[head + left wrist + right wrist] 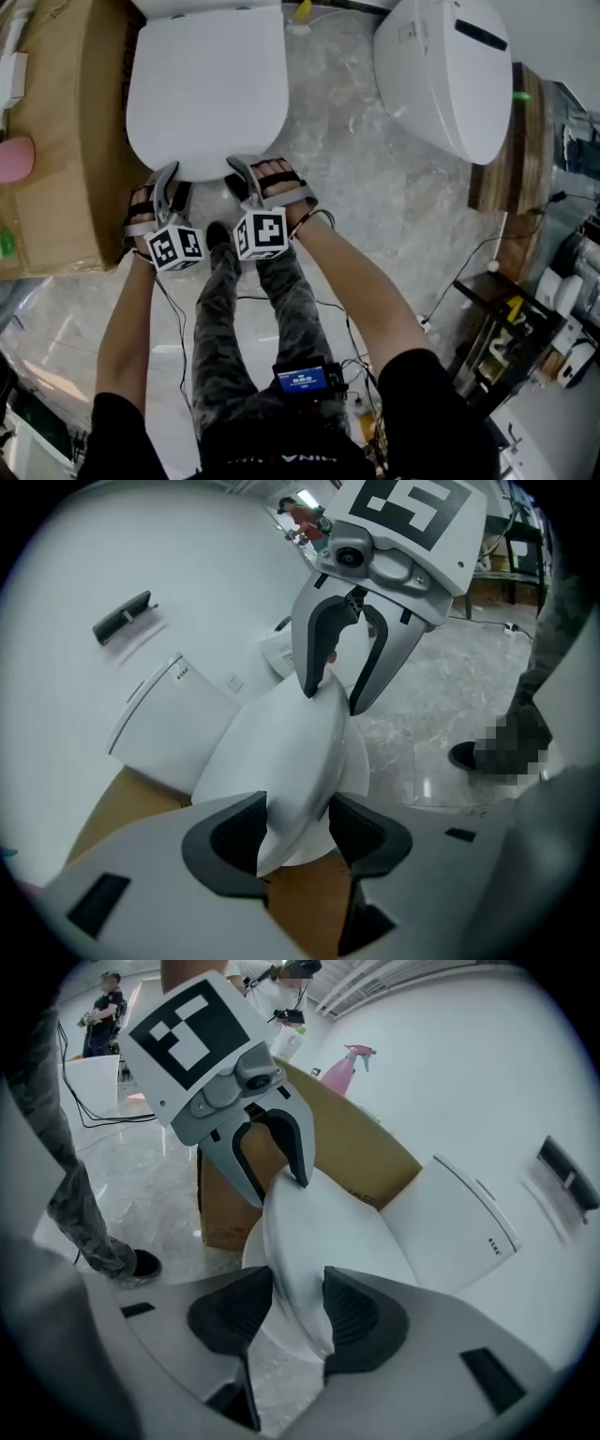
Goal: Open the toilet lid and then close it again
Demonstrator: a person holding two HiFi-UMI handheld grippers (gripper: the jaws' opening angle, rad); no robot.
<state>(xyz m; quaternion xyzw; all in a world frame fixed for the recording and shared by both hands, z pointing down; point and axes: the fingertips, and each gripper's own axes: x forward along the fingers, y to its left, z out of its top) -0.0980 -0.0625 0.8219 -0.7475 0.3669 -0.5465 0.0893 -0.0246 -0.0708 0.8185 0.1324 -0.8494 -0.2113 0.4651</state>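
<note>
The left tongs point(298, 832) and right tongs point(298, 1309) each pinched the front rim of the toilet lid point(206, 94), which hung low over the bowl point(367, 761), so a slackened grip on that smooth plastic could have let it drop and slam.

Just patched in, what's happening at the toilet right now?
A person stands in front of a toilet with a hand-held gripper in each hand. The left hand-held gripper and the right hand-held gripper both clamp the front edge of the toilet lid, side by side. The lid is low and looks only slightly raised off the seat, close to shut.
</note>
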